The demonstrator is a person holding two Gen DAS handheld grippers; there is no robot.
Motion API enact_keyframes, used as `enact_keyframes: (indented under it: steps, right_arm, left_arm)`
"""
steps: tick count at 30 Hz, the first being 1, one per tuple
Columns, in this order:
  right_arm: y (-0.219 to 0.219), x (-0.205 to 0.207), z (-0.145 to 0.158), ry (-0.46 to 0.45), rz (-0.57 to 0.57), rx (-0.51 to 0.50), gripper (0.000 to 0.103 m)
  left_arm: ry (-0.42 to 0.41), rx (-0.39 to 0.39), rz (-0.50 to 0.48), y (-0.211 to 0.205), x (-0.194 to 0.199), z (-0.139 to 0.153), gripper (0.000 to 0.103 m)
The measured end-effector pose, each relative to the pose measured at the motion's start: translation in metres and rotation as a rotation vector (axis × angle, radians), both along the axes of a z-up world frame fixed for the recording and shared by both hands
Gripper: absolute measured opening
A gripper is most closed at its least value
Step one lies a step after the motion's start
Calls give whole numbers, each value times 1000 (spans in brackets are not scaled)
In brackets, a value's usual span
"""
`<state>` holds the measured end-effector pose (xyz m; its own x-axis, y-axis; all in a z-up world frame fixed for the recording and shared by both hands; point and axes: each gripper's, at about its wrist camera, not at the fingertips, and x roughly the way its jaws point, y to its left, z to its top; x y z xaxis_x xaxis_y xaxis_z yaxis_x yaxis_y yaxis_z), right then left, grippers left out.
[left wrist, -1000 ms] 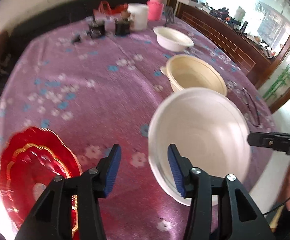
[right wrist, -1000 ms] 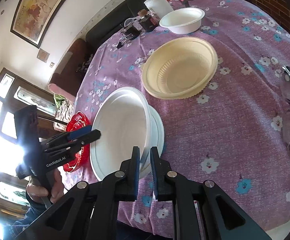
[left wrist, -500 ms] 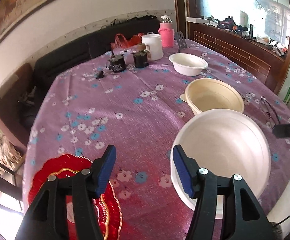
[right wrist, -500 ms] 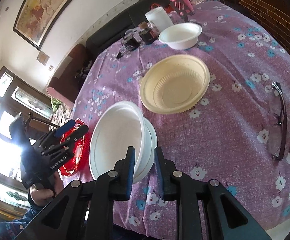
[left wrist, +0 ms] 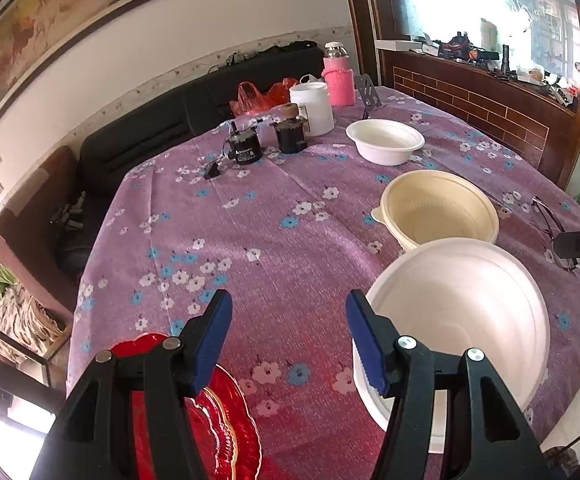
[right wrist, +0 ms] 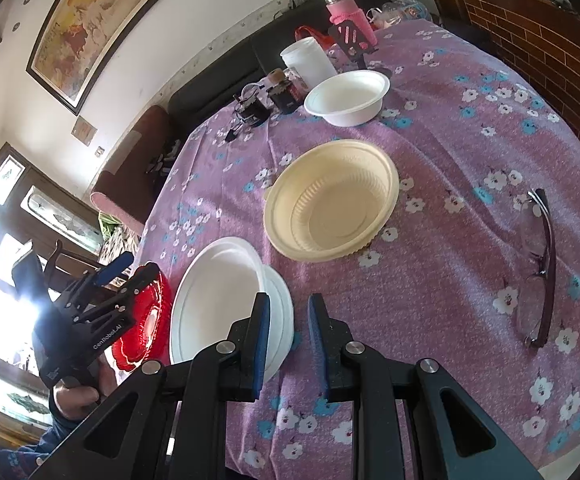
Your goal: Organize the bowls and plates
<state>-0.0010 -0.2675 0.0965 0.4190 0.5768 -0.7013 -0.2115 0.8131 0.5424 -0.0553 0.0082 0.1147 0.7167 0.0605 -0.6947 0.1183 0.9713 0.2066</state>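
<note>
Left wrist view: left gripper, fingers spread and empty, above the desk; white bowl by its right finger, red plate under its left. Right wrist view: right gripper, fingers having just parted, empty, beside the white bowl; yellow bowl beyond, glasses near the desk edge
</note>
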Motion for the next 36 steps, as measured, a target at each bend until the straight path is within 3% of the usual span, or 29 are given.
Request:
enact_keyframes:
  steps: [11, 13, 16, 18, 23, 25, 32, 36]
  right_arm:
    - [-17, 9, -11, 9, -32, 29, 25]
    - [-20, 13, -12, 10, -40, 36, 26]
    - [-26, 22, -14, 11, -67, 56, 26]
    - [-29, 28, -16, 11, -83, 64, 26]
    - [-36, 50, -27, 40, -129, 94, 26]
    - [-38, 58, -31, 48, -144, 95, 26]
    - [-53, 80, -55, 115, -203, 146, 26]
    - [-55, 89, -69, 150, -208, 183, 32]
  left_arm:
    - [29, 30, -20, -11, 17, 0, 59]
    - [95, -44, -57, -9, 27, 1, 58]
    - [277, -265, -133, 1, 58, -2, 58]
    - [364, -346, -154, 3, 79, -8, 58]
    - [453, -408, -139, -4, 125, -19, 48]
    - [488, -462, -149, -8, 144, -24, 47]
    - [577, -515, -99, -20, 185, -55, 47]
    - [611, -534, -102, -26, 197, -69, 47]
